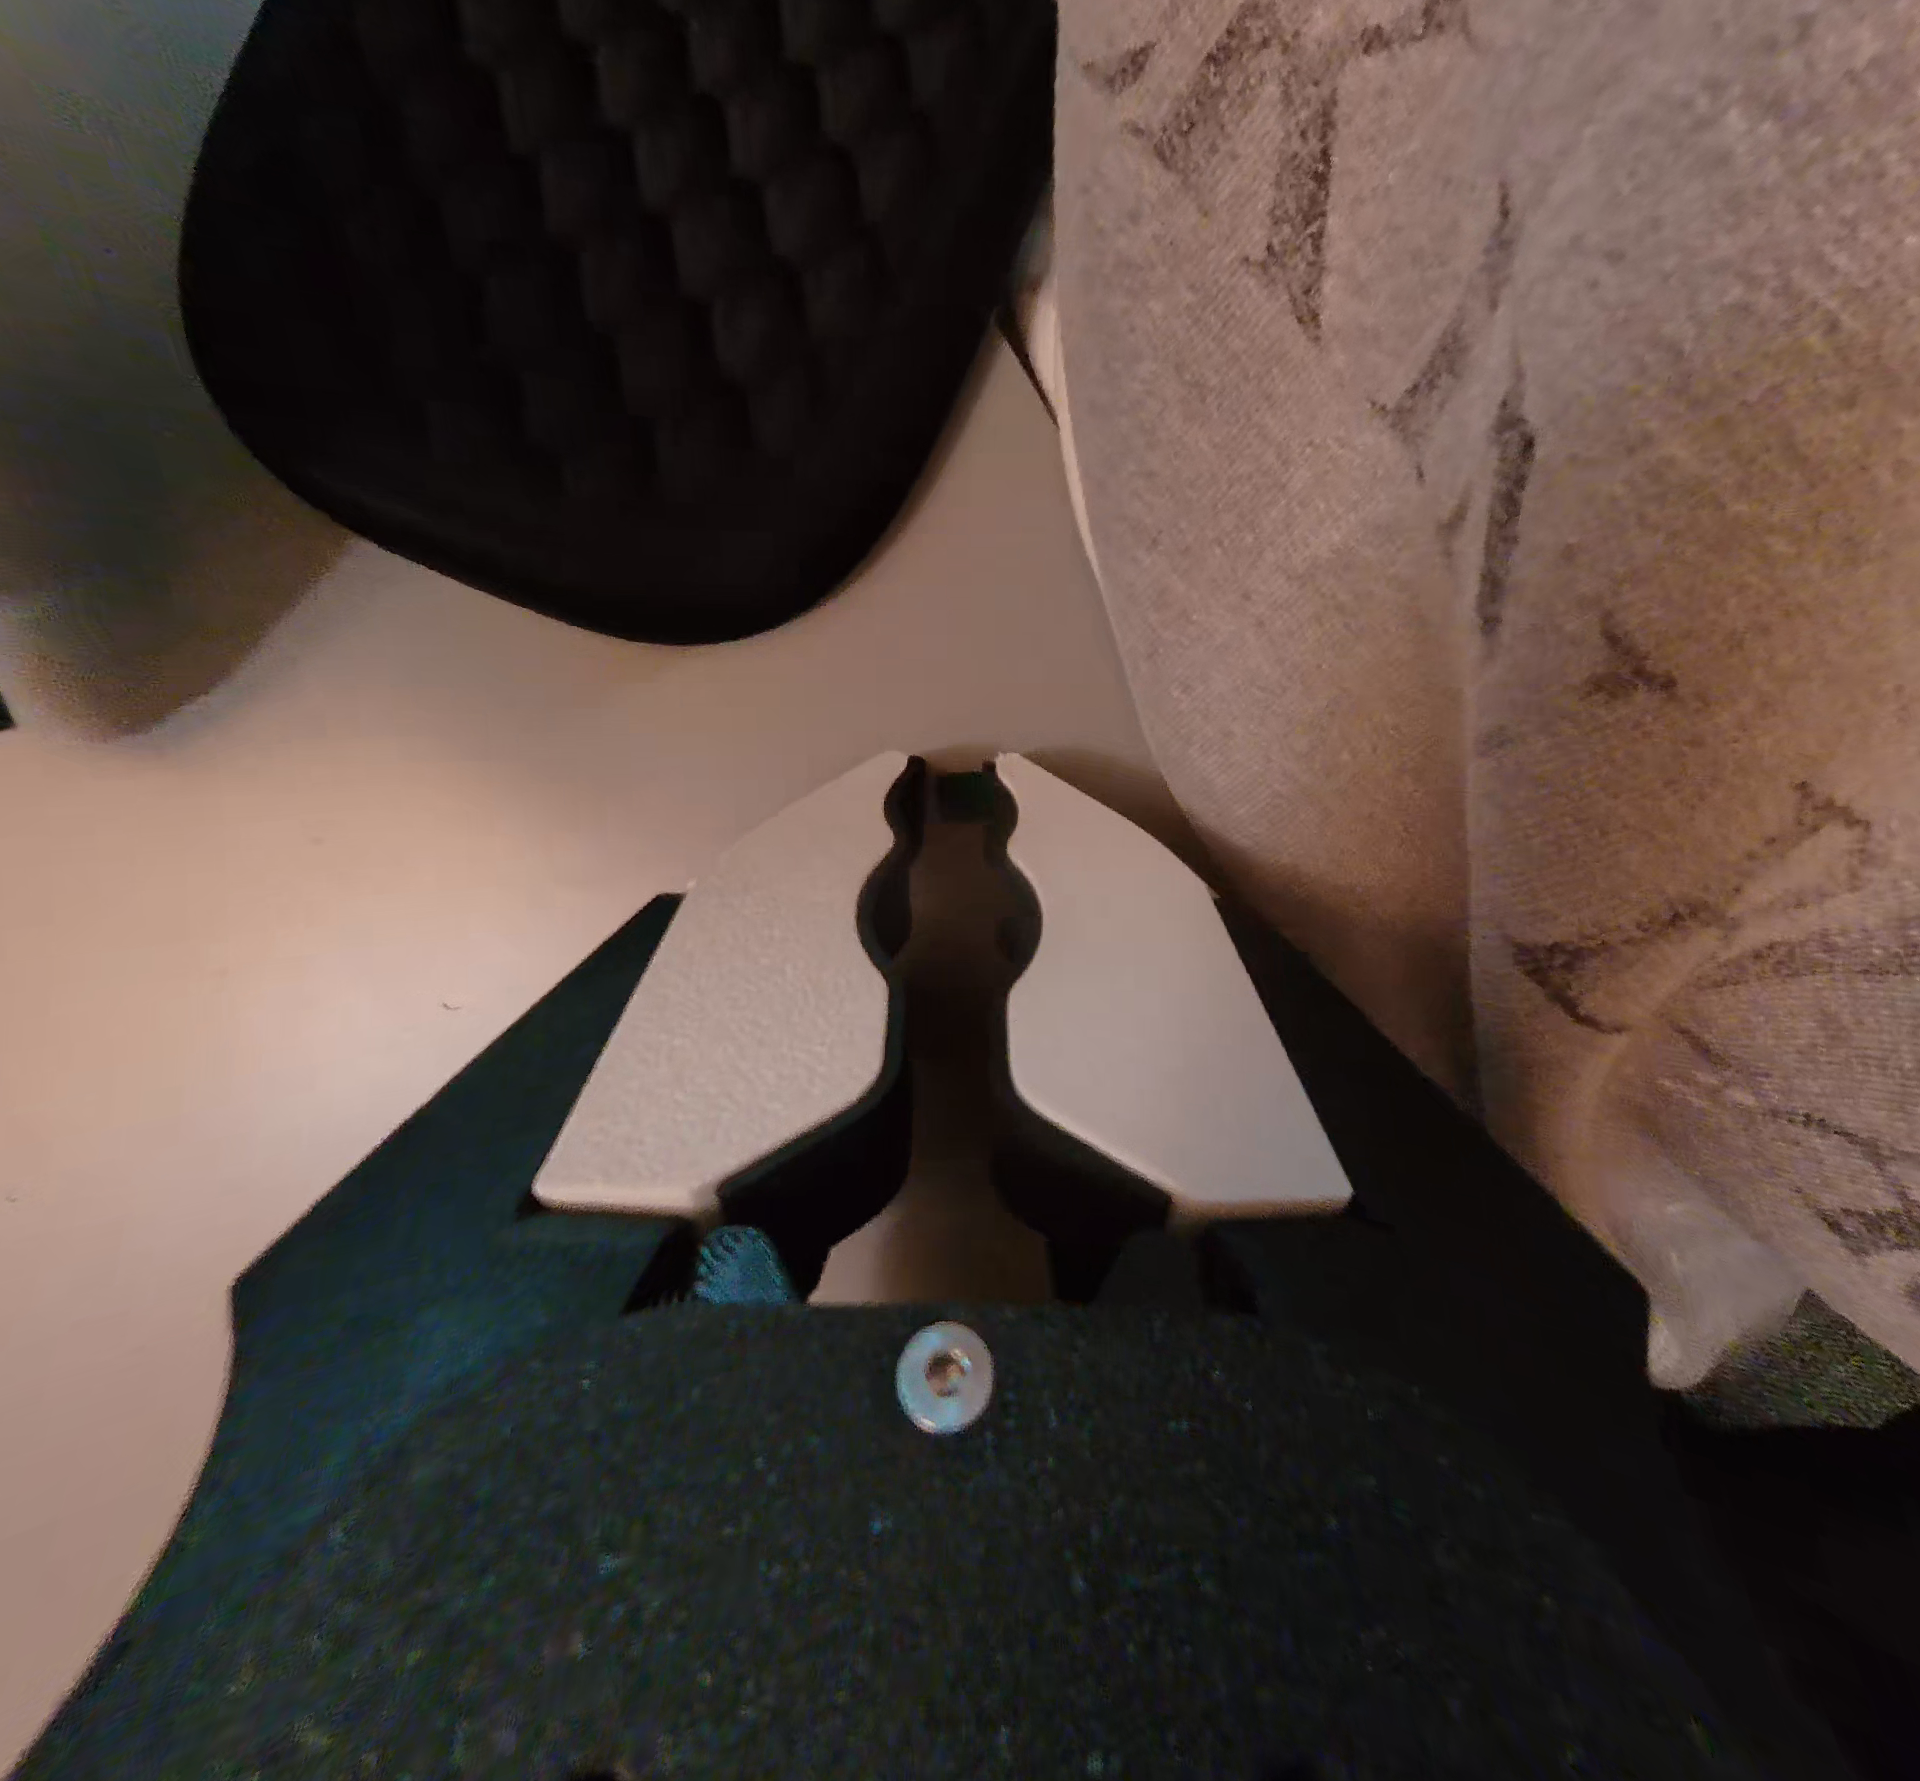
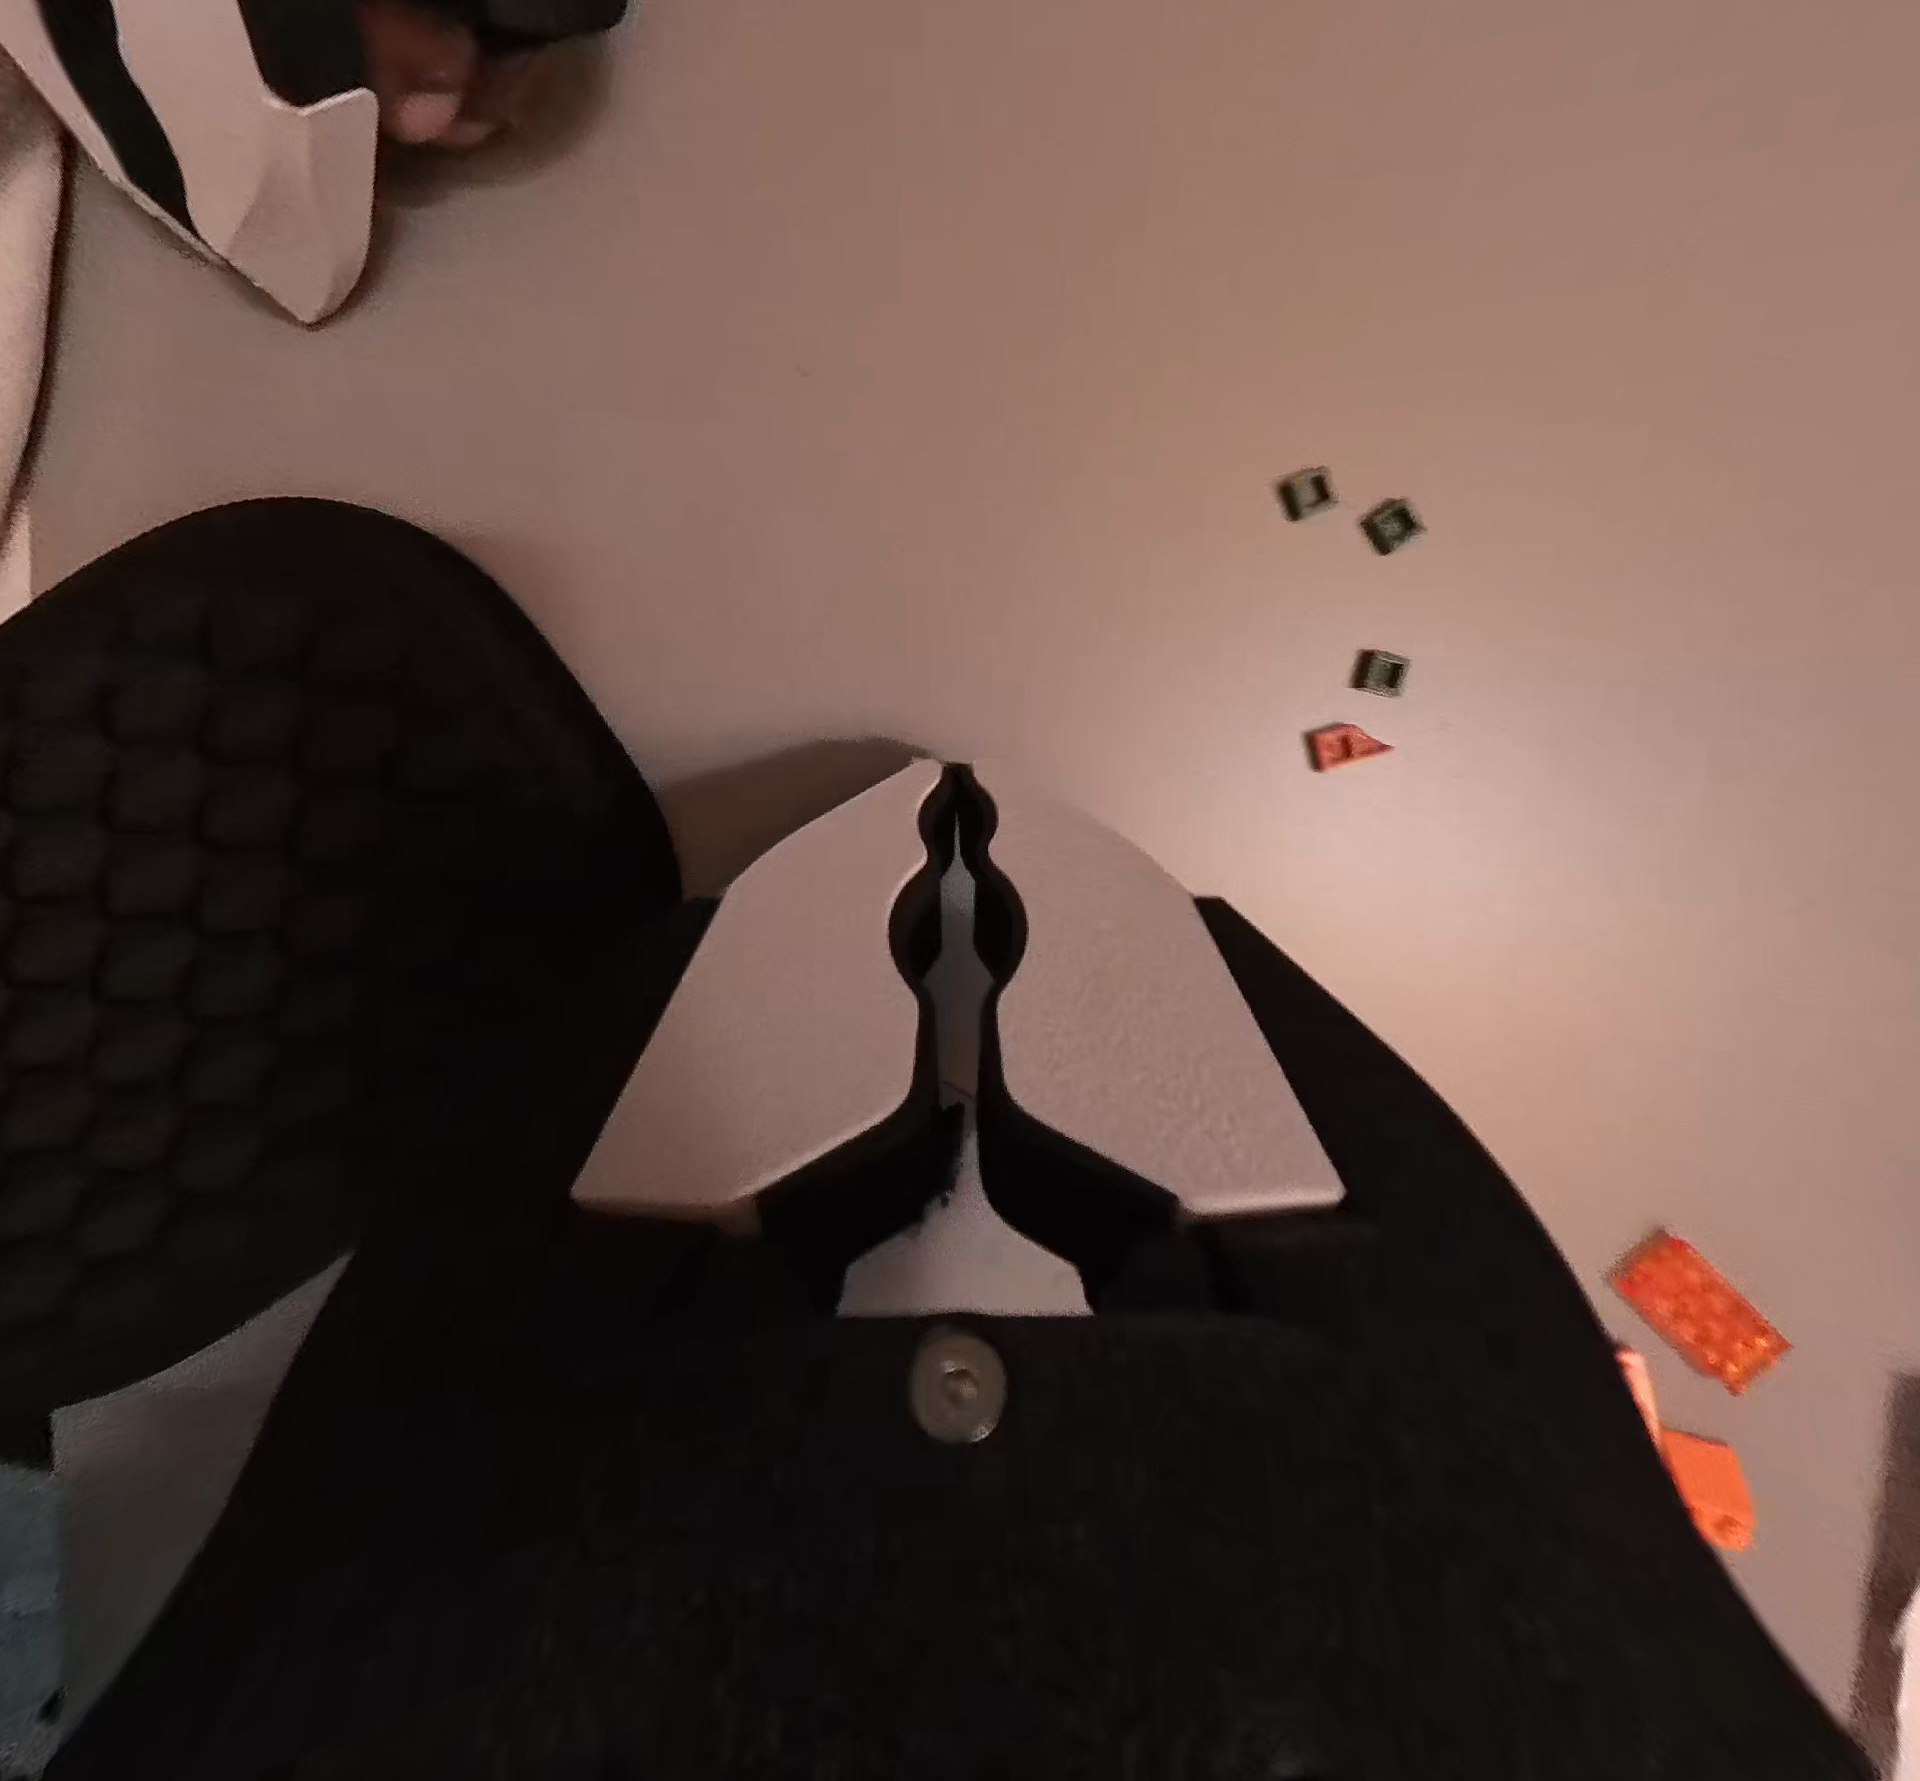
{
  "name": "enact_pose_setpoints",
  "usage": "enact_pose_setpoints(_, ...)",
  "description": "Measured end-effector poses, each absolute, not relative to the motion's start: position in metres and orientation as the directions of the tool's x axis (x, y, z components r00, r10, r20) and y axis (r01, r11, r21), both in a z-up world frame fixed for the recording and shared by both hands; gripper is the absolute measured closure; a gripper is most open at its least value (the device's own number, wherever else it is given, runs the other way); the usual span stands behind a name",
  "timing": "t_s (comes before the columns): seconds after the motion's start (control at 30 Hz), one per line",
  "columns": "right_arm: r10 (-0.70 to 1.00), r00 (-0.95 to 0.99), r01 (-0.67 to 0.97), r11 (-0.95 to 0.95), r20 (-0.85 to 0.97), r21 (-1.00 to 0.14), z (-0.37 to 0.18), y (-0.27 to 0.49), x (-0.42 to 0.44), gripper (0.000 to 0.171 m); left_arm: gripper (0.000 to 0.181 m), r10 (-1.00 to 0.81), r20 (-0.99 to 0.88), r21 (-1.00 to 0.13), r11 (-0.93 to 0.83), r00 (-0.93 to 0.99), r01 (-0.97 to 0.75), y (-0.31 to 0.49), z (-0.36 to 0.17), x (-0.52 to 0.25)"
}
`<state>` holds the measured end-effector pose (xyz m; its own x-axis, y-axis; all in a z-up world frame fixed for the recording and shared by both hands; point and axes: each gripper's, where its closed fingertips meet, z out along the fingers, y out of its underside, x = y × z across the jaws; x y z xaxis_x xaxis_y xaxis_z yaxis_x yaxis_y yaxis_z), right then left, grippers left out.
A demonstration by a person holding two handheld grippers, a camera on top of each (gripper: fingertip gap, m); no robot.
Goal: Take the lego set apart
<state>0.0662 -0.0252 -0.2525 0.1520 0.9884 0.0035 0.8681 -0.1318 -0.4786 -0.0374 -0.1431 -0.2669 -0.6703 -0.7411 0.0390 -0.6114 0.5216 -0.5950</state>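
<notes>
In the left wrist view my left gripper [image 1: 958, 781] is over the pale table [image 1: 260, 900], its fingertips closed on a small dark lego piece [image 1: 962, 794] that is mostly hidden between them. In the right wrist view my right gripper [image 2: 956, 775] is shut and empty above the table. To its right lie three small dark green pieces [image 2: 1390, 526], a small red piece [image 2: 1345, 746], a studded orange plate [image 2: 1699, 1310] and another orange piece [image 2: 1712, 1501]. All of them lie loose and apart.
A black honeycomb-textured pad [image 1: 623, 225] lies on the table and also shows at the left of the right wrist view [image 2: 260, 900]. A person's grey patterned clothing [image 1: 1507, 484] fills the right of the left view. A hand [image 2: 436, 90] in a striped sleeve [image 2: 208, 69] is at the top left. The grippers' ends are close to 15 centimetres from one another. From my right tips it is roughly 20 centimetres to the studded orange plate [image 2: 1699, 1310]; from my left, 35 centimetres.
</notes>
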Motion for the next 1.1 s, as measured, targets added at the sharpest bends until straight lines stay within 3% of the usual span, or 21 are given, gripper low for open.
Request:
enact_pose_setpoints(0.23, 0.980, 0.195, 0.836, -0.154, 0.023, -0.527, -0.247, -0.021, 0.076, 0.171, 0.173, -0.803, -0.025, -0.615, 0.482, -0.595, -0.624, -0.109, -0.266, -0.020)
enact_pose_setpoints(0.4, 0.965, 0.256, 0.784, -0.177, 0.050, -0.595, -0.240, -0.003, 0.072, 0.171, 0.174, -0.911, -0.049, -0.666, 0.334, -0.408, -0.667, -0.038, -0.257, 0.006)
enact_pose_setpoints(0.5, 0.968, 0.248, 0.807, -0.179, 0.048, -0.562, -0.244, 0.000, 0.076, 0.169, 0.174, -0.957, -0.073, -0.674, 0.254, -0.280, -0.693, 0.007, -0.257, 0.019)
enact_pose_setpoints(0.6, 0.977, 0.211, 0.853, -0.187, -0.005, -0.488, -0.255, -0.013, 0.084, 0.161, 0.162, -0.976, -0.096, -0.671, 0.207, -0.193, -0.712, 0.035, -0.261, 0.024)
enact_pose_setpoints(0.73, 0.984, 0.180, 0.879, -0.165, -0.008, -0.447, -0.267, -0.024, 0.085, 0.155, 0.157, -0.976, -0.124, -0.684, 0.215, -0.179, -0.697, 0.039, -0.258, 0.023)
enact_pose_setpoints(0.97, 0.979, 0.204, 0.868, -0.177, 0.008, -0.464, -0.268, -0.010, 0.078, 0.163, 0.154, -0.975, -0.149, -0.698, 0.222, -0.165, -0.680, 0.041, -0.245, 0.014)
enact_pose_setpoints(1.1, 0.963, 0.263, 0.812, -0.187, 0.061, -0.553, -0.257, 0.019, 0.066, 0.163, 0.154, -0.977, -0.150, -0.725, 0.214, -0.153, -0.655, 0.043, -0.242, 0.012)
